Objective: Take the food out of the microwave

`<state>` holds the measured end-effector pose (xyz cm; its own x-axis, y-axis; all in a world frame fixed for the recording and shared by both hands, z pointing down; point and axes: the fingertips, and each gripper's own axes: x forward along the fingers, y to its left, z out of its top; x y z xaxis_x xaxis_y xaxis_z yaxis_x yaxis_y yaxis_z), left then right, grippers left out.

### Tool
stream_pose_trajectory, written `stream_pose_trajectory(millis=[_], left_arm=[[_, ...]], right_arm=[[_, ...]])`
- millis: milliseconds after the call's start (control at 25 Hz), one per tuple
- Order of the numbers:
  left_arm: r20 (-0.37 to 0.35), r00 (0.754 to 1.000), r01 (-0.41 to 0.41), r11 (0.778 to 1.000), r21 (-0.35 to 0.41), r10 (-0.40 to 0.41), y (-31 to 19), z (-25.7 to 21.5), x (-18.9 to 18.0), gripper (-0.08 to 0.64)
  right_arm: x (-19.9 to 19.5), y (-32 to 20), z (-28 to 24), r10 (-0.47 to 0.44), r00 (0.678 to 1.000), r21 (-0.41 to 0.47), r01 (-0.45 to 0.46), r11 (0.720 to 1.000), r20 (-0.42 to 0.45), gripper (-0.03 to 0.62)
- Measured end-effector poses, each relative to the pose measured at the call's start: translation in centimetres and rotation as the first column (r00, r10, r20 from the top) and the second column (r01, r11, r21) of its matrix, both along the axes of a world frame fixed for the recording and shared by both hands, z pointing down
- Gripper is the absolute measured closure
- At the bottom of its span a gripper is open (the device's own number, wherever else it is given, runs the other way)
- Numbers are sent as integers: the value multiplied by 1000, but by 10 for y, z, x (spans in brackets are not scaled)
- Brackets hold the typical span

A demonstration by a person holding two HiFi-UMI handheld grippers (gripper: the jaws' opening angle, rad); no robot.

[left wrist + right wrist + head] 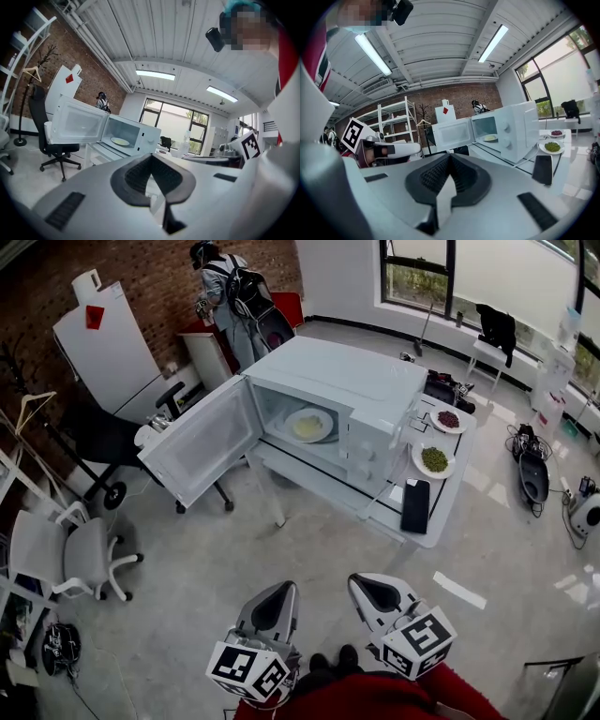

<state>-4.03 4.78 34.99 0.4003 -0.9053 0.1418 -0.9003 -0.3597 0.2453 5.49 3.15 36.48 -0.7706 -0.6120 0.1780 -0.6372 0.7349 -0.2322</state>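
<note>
A white microwave [347, 399] stands on a white table [441, 531] with its door [202, 439] swung open to the left. Inside lies a white plate of yellow food [308, 425]. The left gripper view shows that plate [120, 141] far off, and so does the right gripper view, with the plate [490, 138] in the open cavity. My left gripper [284, 589] and right gripper [356, 581] are low in the head view, well short of the table. Both are shut, and nothing is between their jaws.
Right of the microwave, the table holds a plate of green food [434, 460], a plate of red food [448, 419] and a black phone [415, 505]. A black office chair [108, 442] stands by the door and a white chair [80, 554] at left. A person [230, 296] stands at the back.
</note>
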Motion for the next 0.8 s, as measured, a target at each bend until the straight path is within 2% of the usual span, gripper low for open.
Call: stream_pose_trajectory(millis=[320, 800], left_arm=[[15, 999, 35, 999, 31, -35, -19, -12, 8, 552], [51, 997, 54, 998, 40, -56, -49, -18, -5, 552]], right_arm=[[13, -15, -6, -20, 1000, 25, 20, 999, 2, 581], [-3, -41, -18, -22, 1000, 35, 22, 999, 19, 581]])
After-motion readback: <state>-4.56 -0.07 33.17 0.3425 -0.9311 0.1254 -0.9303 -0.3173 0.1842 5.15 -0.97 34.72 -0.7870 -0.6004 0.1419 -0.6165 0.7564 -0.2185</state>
